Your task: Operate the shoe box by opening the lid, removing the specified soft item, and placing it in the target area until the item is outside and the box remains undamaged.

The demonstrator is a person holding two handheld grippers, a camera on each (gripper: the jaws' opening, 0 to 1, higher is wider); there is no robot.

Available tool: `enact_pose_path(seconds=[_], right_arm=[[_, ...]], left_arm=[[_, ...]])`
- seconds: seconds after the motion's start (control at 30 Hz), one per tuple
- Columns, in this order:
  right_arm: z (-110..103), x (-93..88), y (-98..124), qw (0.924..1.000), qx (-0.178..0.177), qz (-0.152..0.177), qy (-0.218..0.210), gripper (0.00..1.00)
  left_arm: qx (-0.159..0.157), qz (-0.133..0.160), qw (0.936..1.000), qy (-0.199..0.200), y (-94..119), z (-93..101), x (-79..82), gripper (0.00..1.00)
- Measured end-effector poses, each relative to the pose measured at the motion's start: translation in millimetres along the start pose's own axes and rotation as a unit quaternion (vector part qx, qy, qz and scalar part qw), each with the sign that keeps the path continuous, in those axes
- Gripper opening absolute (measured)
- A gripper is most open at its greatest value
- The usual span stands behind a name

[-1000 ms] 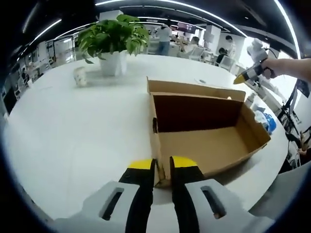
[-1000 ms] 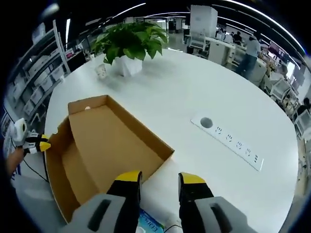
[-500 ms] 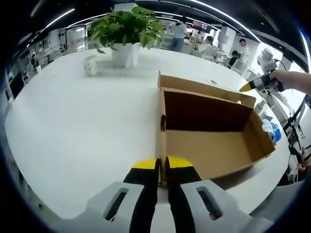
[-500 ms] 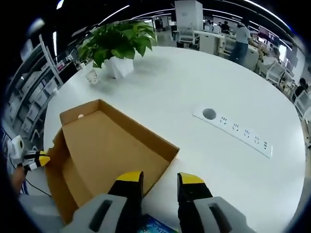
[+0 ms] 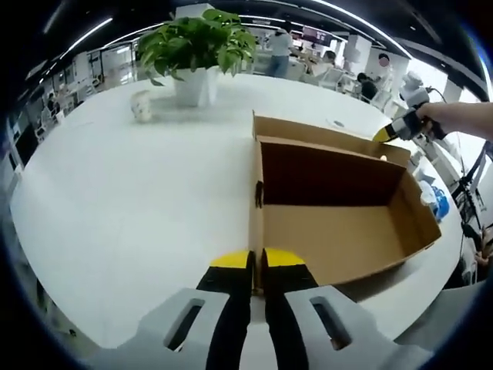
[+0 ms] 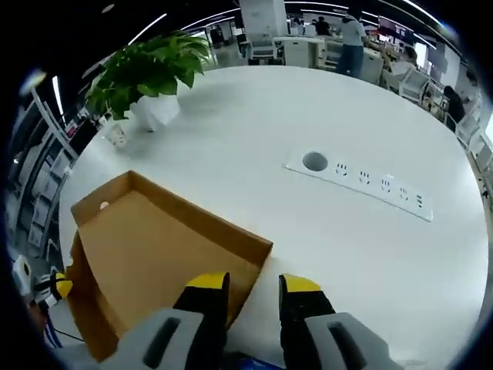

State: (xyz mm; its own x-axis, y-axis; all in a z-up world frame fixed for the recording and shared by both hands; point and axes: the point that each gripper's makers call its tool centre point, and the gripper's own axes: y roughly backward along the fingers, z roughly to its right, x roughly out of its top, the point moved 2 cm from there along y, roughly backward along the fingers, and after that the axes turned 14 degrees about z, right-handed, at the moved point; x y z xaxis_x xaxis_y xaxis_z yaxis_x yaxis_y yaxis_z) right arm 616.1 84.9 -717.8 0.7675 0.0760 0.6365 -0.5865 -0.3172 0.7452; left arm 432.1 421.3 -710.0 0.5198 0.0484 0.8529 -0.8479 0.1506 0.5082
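White round tabletop (image 5: 115,200) carries the shoe box (image 5: 339,223) near your edge, open and looking empty; your left gripper (image 5: 256,266) pinches its near wall, likely steadying it, while your right gripper (image 6: 253,285) hovers over the far corner, jaws narrowly apart, holding nothing

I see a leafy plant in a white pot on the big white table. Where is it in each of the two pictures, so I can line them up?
Left gripper view: the potted plant stands at top centre, beyond the open cardboard box.
Right gripper view: the potted plant stands at upper left, past the box's far corner.
Shared landmark: the small white cup beside the pot.
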Motion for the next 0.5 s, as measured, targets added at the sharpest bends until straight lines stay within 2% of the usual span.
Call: enact_pose_path(seconds=[0.17,0.23,0.33,0.5], right_arm=[[-5,-3.2,-6,0.9998,-0.004,-0.007,-0.018,0.17],[-9,-6.2,-7,0.9998,-0.002,-0.012,-0.015,0.11],[-3,-10.0,-6,0.9994,-0.026,-0.02,0.008,0.03],[-3,-7.4,-3,0.9993,-0.036,-0.01,-0.001,0.01]], left_arm=[[0.002,0.0,1.0,-0.001,0,0.1,-0.1,0.03],[0.003,0.001,1.0,0.002,0,0.2,-0.1,0.03],[0.002,0.001,1.0,0.004,0,0.0,-0.1,0.03],[0.001,0.002,1.0,0.005,1,0.5,-0.2,0.03]])
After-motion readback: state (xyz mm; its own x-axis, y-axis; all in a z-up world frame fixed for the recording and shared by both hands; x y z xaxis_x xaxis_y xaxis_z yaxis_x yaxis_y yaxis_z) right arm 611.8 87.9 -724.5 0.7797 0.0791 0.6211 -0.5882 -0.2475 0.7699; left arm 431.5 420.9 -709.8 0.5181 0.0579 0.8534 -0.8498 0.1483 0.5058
